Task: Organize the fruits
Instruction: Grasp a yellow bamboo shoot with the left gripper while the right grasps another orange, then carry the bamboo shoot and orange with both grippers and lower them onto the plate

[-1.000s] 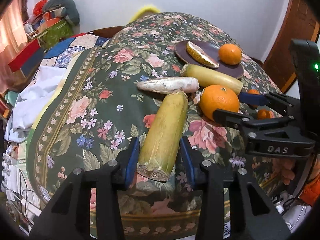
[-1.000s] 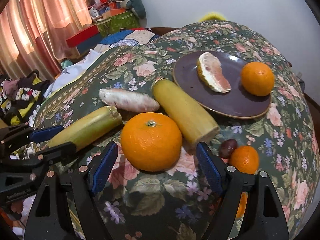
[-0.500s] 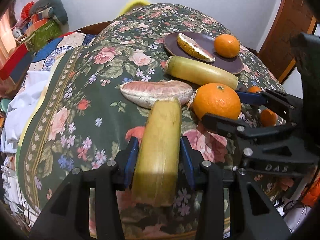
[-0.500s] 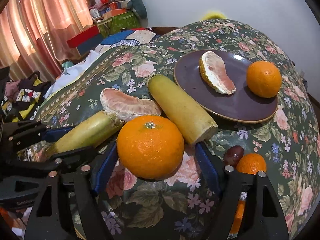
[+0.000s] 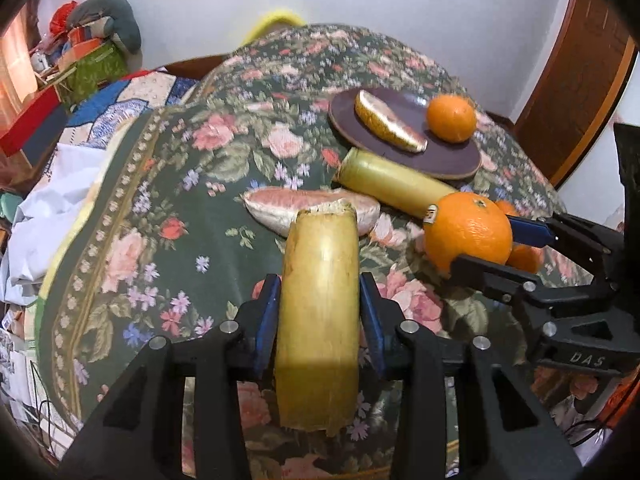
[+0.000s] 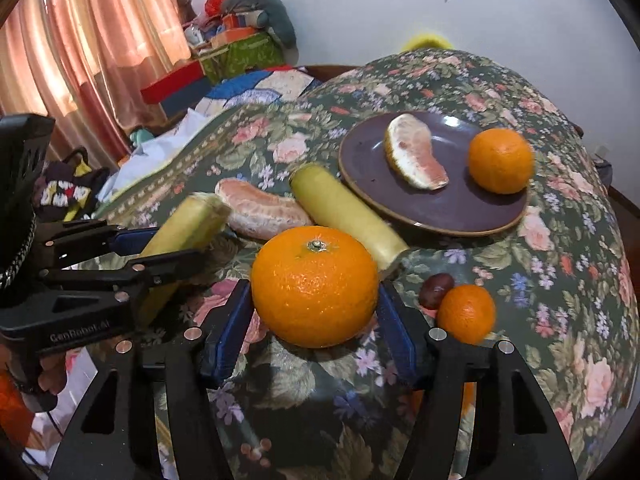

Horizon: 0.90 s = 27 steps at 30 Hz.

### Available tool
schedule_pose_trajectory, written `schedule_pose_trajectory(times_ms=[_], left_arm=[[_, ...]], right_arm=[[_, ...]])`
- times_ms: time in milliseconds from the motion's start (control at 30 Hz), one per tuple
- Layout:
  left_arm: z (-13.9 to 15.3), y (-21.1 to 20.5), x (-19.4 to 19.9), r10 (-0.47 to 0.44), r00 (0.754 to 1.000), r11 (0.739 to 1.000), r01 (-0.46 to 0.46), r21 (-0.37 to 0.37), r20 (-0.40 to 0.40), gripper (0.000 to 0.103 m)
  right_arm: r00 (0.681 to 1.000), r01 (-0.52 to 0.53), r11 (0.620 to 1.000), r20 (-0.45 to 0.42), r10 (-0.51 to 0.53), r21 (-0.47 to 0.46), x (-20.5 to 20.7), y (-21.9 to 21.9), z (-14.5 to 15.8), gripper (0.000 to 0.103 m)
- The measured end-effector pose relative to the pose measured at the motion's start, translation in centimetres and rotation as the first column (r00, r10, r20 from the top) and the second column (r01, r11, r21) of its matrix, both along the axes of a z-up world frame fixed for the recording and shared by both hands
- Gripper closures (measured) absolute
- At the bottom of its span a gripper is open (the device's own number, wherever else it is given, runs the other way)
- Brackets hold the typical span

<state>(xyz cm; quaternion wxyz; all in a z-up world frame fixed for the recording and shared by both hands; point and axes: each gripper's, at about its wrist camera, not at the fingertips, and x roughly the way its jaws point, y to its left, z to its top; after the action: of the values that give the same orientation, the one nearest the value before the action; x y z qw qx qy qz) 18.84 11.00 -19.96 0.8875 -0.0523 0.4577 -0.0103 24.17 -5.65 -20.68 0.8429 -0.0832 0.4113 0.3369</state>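
Two grippers are picking up fruit: the left gripper squeezes a yellow stalk, the right gripper's jaws are closing around a big orange, and both likely go next to the far purple plate.

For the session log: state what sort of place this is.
Probably a lived-in bedroom or home living room: a table under a floral tablecloth with a plate of fruit, pink curtains, and piled boxes and bedding by the wall.

Pink curtains glow at the left, boxes stack by the wall, wooden door right.
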Motion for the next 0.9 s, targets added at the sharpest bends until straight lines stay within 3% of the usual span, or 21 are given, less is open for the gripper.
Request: schedule_pose_trajectory(times_ms=[500,900], left_arm=[[7.4,-2.5,0.3,-0.015,0.982,1.000,0.019,-0.016,0.189,0.065],[8.0,-6.1,5.6,-0.069,0.975,0.997,0.076,-0.028,0.210,0.065]], right_arm=[[0.968,0.162,0.981,0.178,-0.179,0.110,1.0,-6.0,6.6,0.044],[0.946,0.242,0.964,0.197,-0.259,0.108,4.1,-9.1,6.1,0.044]])
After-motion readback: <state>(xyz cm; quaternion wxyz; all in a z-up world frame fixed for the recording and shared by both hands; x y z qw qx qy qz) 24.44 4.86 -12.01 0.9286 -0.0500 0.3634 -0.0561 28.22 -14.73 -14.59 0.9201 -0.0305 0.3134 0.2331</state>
